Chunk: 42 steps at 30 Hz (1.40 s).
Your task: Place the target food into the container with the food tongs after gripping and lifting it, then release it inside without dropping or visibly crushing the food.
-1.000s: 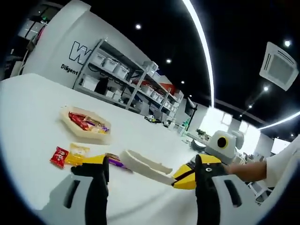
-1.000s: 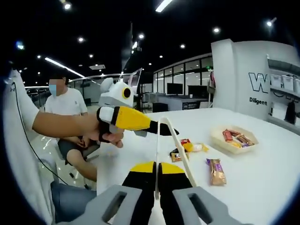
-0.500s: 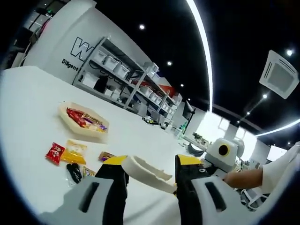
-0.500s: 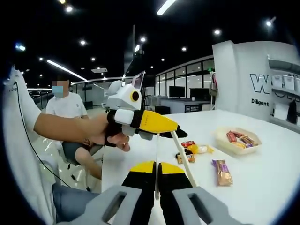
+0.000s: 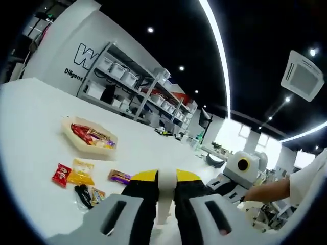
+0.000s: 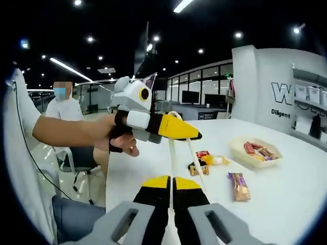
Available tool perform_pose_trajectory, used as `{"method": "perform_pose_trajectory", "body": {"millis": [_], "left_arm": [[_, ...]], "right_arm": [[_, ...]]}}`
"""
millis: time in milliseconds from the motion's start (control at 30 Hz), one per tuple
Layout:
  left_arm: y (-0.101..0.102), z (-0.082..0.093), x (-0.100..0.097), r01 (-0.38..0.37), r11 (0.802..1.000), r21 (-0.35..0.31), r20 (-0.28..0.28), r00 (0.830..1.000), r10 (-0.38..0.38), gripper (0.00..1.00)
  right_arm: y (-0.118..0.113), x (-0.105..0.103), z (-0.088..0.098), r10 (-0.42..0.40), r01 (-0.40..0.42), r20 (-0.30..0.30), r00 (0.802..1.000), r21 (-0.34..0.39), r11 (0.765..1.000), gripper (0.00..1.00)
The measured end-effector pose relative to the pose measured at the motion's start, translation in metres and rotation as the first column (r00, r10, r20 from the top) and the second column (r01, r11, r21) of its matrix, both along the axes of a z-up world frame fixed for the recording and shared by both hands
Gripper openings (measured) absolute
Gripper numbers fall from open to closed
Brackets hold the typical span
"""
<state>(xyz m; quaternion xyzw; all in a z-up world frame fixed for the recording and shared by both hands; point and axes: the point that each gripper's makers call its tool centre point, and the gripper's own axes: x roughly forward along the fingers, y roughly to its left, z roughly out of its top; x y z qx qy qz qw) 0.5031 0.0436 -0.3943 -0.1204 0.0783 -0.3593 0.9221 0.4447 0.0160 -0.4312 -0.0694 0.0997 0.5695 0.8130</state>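
White food tongs (image 6: 171,153) stand up from my right gripper (image 6: 171,179), whose yellow-tipped jaws are shut on one end. My left gripper (image 6: 190,135), held by a hand, is shut on the tongs' upper end. In the left gripper view the tongs (image 5: 165,190) sit pinched between my left gripper's (image 5: 164,176) closed jaws. A shallow cream container (image 5: 89,137) holding several wrapped snacks lies further off on the white table (image 5: 30,127). Loose snacks lie nearer: a red packet (image 5: 62,173), a yellow packet (image 5: 82,171), a purple bar (image 5: 120,176) and a dark packet (image 5: 84,195).
In the right gripper view the container (image 6: 255,151) is at the right, with a brown bar (image 6: 238,186) and other packets (image 6: 204,159) in front of it. A person (image 6: 64,109) sits beyond the table's left edge. Shelving (image 5: 127,87) lines the far wall.
My left gripper's jaws went from wide open around the tongs to shut on them. The right gripper kept its hold on the tongs.
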Motion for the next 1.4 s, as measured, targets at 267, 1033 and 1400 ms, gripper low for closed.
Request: {"method": "perform_pose_trajectory", "body": {"millis": [267, 1033, 1400], "left_arm": [[-0.010, -0.006, -0.009, 0.045, 0.991, -0.127, -0.092, 0.994, -0.057, 0.08], [-0.022, 0.021, -0.011, -0.057, 0.998, 0.001, -0.008, 0.998, 0.057, 0.08], [-0.010, 0.030, -0.008, -0.138, 0.977, -0.164, -0.109, 0.987, 0.121, 0.10]], "right_arm": [[-0.004, 0.003, -0.012, -0.028, 0.028, -0.012, 1.000, -0.040, 0.999, 0.00], [0.019, 0.034, -0.020, -0.169, 0.197, 0.142, 0.975, -0.207, 0.958, 0.34], [0.020, 0.043, -0.023, -0.199, 0.242, 0.198, 0.960, -0.220, 0.945, 0.31]]}}
